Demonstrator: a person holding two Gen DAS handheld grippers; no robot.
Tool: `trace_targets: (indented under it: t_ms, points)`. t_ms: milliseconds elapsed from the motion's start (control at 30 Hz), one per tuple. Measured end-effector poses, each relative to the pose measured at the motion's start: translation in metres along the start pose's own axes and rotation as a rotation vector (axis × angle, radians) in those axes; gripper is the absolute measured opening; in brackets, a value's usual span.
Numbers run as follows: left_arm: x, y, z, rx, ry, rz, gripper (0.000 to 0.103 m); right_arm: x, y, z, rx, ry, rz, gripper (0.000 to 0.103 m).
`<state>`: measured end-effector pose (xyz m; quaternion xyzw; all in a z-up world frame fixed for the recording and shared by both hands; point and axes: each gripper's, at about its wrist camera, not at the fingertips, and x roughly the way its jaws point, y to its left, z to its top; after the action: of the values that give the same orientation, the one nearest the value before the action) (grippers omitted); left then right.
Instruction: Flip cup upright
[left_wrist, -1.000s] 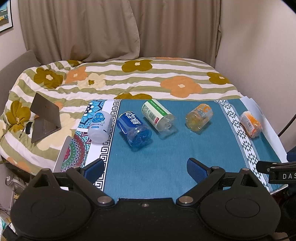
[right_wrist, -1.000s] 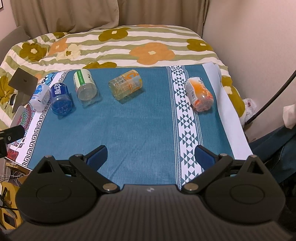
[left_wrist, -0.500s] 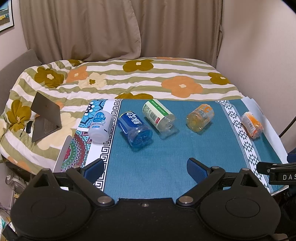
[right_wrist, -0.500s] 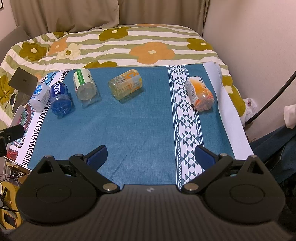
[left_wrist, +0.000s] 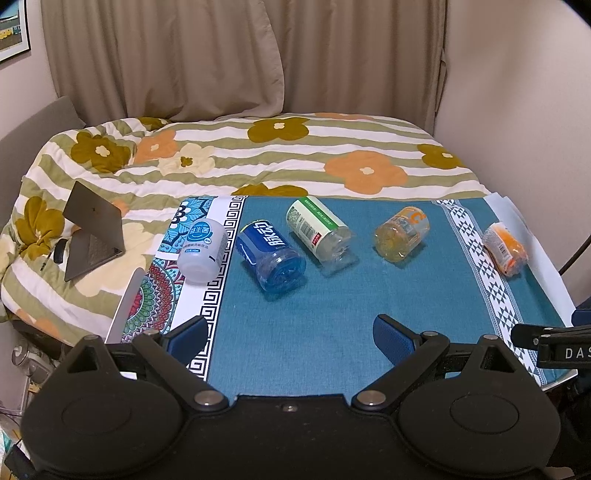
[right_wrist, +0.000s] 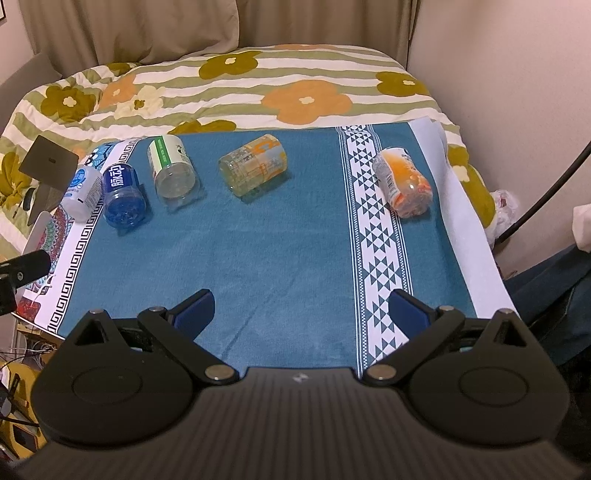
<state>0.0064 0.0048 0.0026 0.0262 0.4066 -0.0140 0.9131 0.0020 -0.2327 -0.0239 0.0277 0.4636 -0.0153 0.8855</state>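
Several cut-bottle cups lie on their sides on a blue cloth (left_wrist: 295, 332): a white cup (left_wrist: 202, 251) (right_wrist: 82, 192), a blue cup (left_wrist: 269, 254) (right_wrist: 122, 194), a green-labelled clear cup (left_wrist: 317, 230) (right_wrist: 171, 168), a yellow cup (left_wrist: 402, 234) (right_wrist: 253, 170) and an orange cup (left_wrist: 504, 249) (right_wrist: 402, 181). My left gripper (left_wrist: 288, 334) is open and empty above the cloth's near edge, short of the blue cup. My right gripper (right_wrist: 301, 310) is open and empty over the near middle of the cloth.
A flowered bedspread (left_wrist: 280, 147) lies behind the cloth. An open laptop (left_wrist: 92, 230) sits on it at the left. A patterned mat (left_wrist: 159, 295) lies under the cloth's left side. A wall (right_wrist: 517, 74) and a black cable (right_wrist: 546, 195) are at the right.
Both views have tilted slightly, so the cups sit a little lower in the left wrist view. No cup has moved and both grippers stay open.
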Motion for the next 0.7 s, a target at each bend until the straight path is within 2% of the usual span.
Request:
trace_targets:
  t_ms: [700]
  points:
    - [-0.0007, 0.0010, 0.0002, -0.010, 0.007, 0.009, 0.098, -0.0009, -0.0022, 0.0029, 0.002, 0.007, 0.021, 0.103]
